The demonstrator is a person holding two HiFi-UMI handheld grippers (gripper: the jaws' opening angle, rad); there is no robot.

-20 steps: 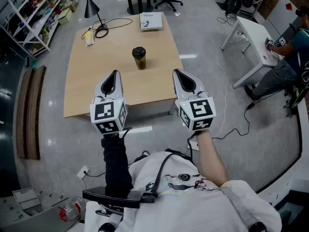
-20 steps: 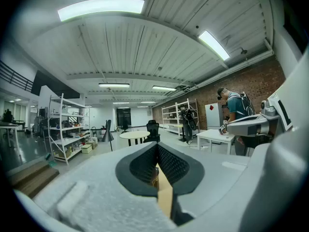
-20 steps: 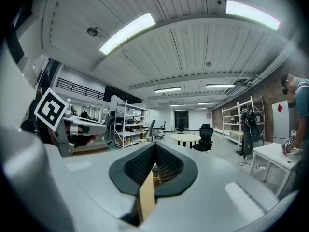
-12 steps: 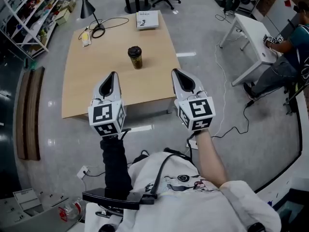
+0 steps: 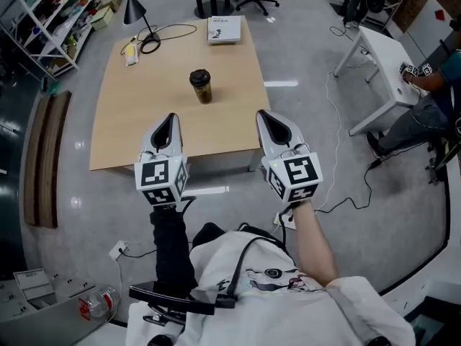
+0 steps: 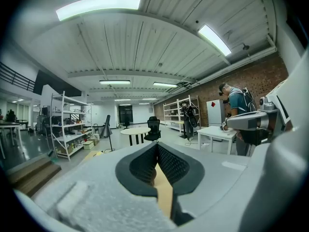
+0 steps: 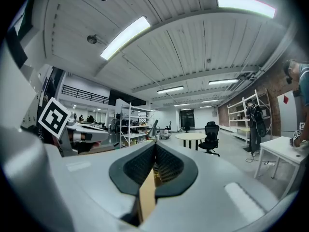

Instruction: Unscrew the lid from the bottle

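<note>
The bottle (image 5: 201, 86) stands upright near the middle of the desk (image 5: 144, 99), dark lid (image 5: 199, 74) on, well apart from both tools; I'd judge they are held short of the desk's near edge because no reach has begun. The left tool (image 5: 170, 121) and right tool (image 5: 263, 115) are each clenched on nothing, jaws meeting at the tips; in both gripper views the jaws themselves mask the bottle, and the lid's seating is too small to tell.

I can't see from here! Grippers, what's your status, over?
Left gripper, right gripper shut, empty. Bottle upright on table, lid on, untouched. Book, cable beyond it, not blocking.
</note>
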